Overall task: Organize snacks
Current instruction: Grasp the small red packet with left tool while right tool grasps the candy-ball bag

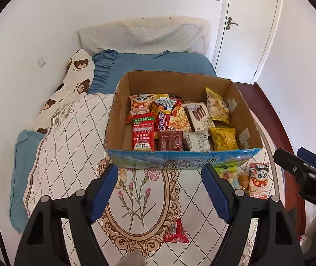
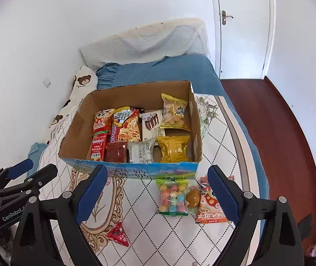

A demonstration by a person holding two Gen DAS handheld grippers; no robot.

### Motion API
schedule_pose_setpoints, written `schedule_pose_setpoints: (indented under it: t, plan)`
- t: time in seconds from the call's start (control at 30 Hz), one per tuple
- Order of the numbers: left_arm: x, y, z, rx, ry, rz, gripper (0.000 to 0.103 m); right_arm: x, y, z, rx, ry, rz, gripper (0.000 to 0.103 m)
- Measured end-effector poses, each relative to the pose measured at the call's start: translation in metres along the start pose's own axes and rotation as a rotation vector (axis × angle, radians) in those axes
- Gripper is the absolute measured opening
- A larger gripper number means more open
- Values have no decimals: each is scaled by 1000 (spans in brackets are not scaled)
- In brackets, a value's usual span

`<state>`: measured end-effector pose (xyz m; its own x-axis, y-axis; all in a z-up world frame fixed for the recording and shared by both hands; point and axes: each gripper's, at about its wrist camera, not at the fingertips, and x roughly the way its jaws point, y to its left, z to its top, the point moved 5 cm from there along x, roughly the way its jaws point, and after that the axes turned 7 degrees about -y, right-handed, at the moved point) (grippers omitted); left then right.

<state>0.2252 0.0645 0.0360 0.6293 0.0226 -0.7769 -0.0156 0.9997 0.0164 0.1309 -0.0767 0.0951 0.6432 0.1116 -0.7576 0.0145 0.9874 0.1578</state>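
Two grippers' jaws apart and empty, snack box on quilted bed, white door, red-brown floor

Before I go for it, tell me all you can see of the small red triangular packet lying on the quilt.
The red triangular packet is a small glossy wrapper, foil or plastic by its look, red with darker and white print too small to read. It lies flat and alone on the patterned quilt, at the edge of the ornate oval motif, well short of the cardboard box and apart from the other loose snacks. It looks sealed, slightly crinkled. Nothing touches it but the quilt; neither pair of tongs is on it.
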Motion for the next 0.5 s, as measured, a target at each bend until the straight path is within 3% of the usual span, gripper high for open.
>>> schedule_pose_setpoints:
  t: [0.17, 0.23, 0.3, 0.5]
  plan:
    - [42, -3, -58, 20, 169, 13, 76, 57, -24, -40, 68, 170, 32, 93]
    - [62, 0, -89, 13, 270, -4, 76, 84, -30, -60, 74, 241, 34, 81]
    - [77, 5, -121, -7, 363, -19, 76, 107, -34, -77, 66, 296, 21, 79]
    - [93, 20, -167, -56, 479, -15, 76, 157, -34, -104, 75, 374, 1, 73]
